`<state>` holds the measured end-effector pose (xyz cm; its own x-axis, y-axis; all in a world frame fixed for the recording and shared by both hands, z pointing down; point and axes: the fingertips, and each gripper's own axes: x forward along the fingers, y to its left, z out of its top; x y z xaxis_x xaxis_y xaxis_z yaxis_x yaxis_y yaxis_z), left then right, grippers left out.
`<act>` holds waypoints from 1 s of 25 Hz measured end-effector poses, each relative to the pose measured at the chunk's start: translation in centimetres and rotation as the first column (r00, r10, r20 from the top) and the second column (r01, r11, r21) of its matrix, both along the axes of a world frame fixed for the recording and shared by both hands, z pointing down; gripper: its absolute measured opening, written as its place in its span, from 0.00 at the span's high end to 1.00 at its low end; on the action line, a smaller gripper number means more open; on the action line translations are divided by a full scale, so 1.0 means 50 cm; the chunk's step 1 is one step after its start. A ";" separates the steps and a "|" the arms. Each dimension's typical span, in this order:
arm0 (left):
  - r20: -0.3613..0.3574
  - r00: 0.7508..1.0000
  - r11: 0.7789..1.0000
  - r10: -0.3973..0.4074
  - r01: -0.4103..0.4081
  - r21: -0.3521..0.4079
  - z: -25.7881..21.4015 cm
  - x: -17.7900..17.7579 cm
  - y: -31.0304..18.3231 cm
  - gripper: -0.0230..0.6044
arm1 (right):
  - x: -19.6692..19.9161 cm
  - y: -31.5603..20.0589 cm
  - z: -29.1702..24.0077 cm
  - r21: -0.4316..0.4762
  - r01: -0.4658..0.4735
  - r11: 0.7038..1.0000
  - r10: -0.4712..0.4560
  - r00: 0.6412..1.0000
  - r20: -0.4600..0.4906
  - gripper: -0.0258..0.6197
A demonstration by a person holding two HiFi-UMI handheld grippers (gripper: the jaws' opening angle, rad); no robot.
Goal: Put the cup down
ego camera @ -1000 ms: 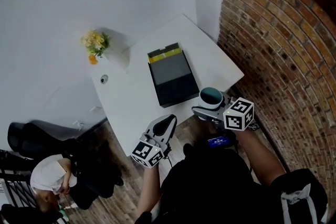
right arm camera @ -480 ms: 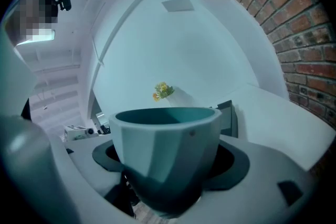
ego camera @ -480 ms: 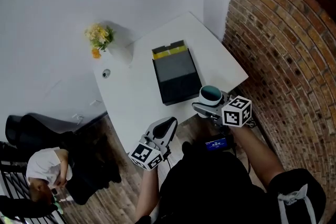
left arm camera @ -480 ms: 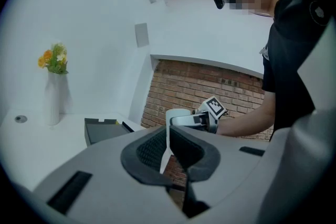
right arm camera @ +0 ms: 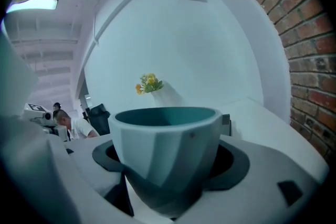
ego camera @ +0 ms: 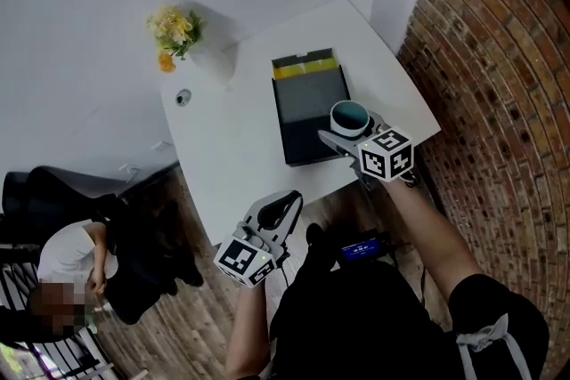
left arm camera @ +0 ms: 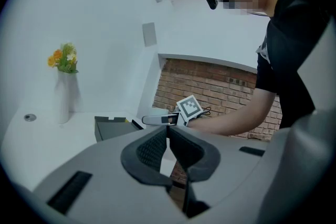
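Note:
A white cup (ego camera: 349, 117) with a teal inside sits upright between the jaws of my right gripper (ego camera: 346, 127), which is shut on it. In the head view the cup hangs over the near right corner of a dark open box (ego camera: 307, 107) on the white table (ego camera: 232, 147). In the right gripper view the cup (right arm camera: 168, 149) fills the middle, with the pads at both its sides. My left gripper (ego camera: 289, 199) is held off the table's near edge, with its jaws (left arm camera: 168, 131) closed tip to tip on nothing. The left gripper view shows the right gripper (left arm camera: 160, 119) from the side.
A white vase of yellow flowers (ego camera: 178, 31) stands at the table's far left corner, with a small round fitting (ego camera: 183, 97) near it. A brick wall (ego camera: 499, 84) runs along the right. A seated person (ego camera: 62, 267) and a black chair (ego camera: 44, 200) are at the lower left.
My right gripper has carried the cup from the table's near right edge inward, over the dark box's near corner. The left gripper has barely shifted.

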<state>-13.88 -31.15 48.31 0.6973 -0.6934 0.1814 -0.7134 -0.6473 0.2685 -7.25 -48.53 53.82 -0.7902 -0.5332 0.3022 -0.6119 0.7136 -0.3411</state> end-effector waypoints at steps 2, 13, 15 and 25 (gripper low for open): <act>-0.004 1.000 1.000 -0.009 0.009 -0.007 0.005 -0.005 -0.003 0.92 | -0.016 -0.026 0.005 0.027 0.006 1.000 -0.006 1.000 -0.027 0.33; -0.015 0.999 0.999 -0.048 0.048 -0.027 0.013 -0.032 -0.009 0.92 | -0.046 -0.012 0.029 0.237 0.069 0.969 -0.035 0.989 -0.145 0.33; -0.018 0.999 0.999 -0.042 0.041 -0.027 0.013 -0.025 -0.009 0.92 | -0.045 -0.002 0.033 0.254 0.089 0.963 -0.047 0.985 -0.167 0.33; -0.012 1.000 1.000 -0.025 0.025 -0.011 0.003 -0.001 -0.004 0.92 | -0.049 -0.001 0.041 0.243 0.092 0.966 -0.054 0.986 -0.160 0.33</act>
